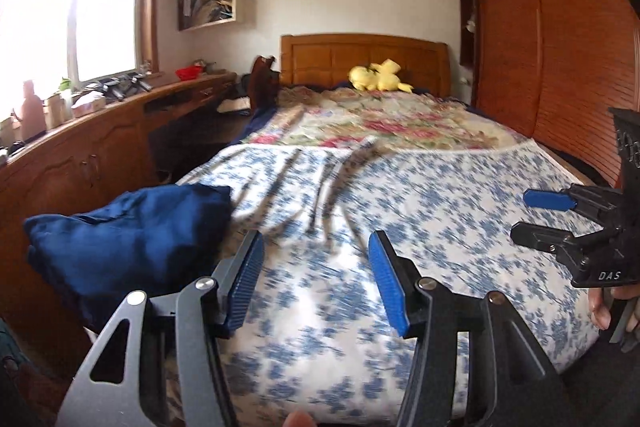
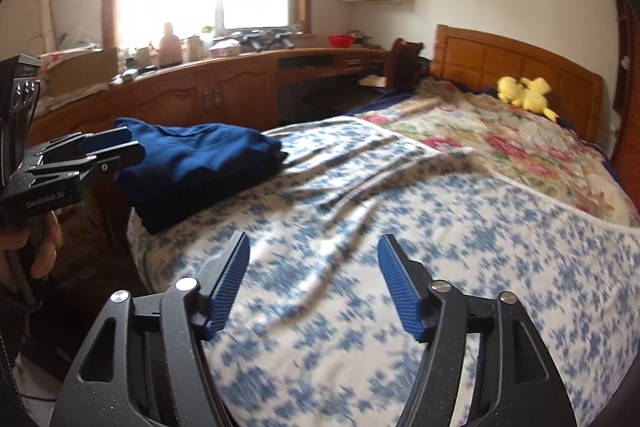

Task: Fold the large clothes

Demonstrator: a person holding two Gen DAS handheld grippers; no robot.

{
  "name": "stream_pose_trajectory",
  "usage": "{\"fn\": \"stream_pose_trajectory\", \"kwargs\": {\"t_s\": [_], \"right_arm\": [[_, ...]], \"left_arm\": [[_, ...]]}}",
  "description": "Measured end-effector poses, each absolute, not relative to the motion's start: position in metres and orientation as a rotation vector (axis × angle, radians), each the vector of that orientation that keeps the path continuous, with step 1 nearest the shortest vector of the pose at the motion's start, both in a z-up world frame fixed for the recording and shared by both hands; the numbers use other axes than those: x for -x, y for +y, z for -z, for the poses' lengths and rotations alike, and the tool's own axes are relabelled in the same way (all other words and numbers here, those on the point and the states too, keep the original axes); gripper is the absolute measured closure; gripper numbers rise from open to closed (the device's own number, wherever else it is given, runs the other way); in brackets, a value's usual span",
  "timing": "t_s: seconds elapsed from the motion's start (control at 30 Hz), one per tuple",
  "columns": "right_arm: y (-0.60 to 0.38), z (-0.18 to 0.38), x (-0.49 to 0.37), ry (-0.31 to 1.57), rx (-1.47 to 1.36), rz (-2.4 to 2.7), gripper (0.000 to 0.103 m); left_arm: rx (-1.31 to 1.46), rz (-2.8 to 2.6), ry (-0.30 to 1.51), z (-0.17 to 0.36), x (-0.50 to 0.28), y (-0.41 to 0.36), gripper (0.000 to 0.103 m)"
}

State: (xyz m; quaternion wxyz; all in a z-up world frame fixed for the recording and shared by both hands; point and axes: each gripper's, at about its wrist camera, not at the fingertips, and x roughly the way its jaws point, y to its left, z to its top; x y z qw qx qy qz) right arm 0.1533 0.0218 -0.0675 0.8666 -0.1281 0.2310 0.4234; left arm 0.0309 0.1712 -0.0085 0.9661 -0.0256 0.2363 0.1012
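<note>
Jaws of left gripper (image 1: 316,279) and right gripper (image 2: 314,283) are held open above bed (image 2: 360,227); folded garment (image 2: 196,163) is laid at its corner.

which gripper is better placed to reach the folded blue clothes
Left, probably. The folded blue clothes lie beside the open left gripper at the bed's left edge; the open right gripper hovers farther right over the floral sheet.
</note>
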Motion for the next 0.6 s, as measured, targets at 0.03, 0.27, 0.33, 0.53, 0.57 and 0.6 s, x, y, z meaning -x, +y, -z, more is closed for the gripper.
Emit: {"fn": "stream_pose_trajectory", "kwargs": {"t_s": [0.03,0.27,0.33,0.53,0.57,0.6], "right_arm": [[0.014,0.069,-0.153,0.482,0.259,-0.876,0.029],[-0.047,0.082,-0.134,0.439,0.230,-0.735,0.018],[-0.065,0.085,-0.129,0.442,0.200,-0.708,0.018],[-0.122,0.088,-0.113,0.452,0.117,-0.609,0.018],[-0.131,0.088,-0.111,0.454,0.108,-0.593,0.018],[-0.137,0.087,-0.109,0.453,0.102,-0.581,0.018]], "left_arm": [[0.055,-0.194,0.478,0.011,-0.033,0.162,0.050],[0.055,-0.129,0.517,0.033,-0.043,0.101,0.050],[0.069,-0.085,0.534,0.041,-0.042,0.079,0.050],[0.072,0.016,0.561,0.048,-0.038,0.030,0.050],[0.070,0.024,0.563,0.048,-0.038,0.026,0.050],[0.062,0.032,0.564,0.048,-0.037,0.019,0.050]]}}
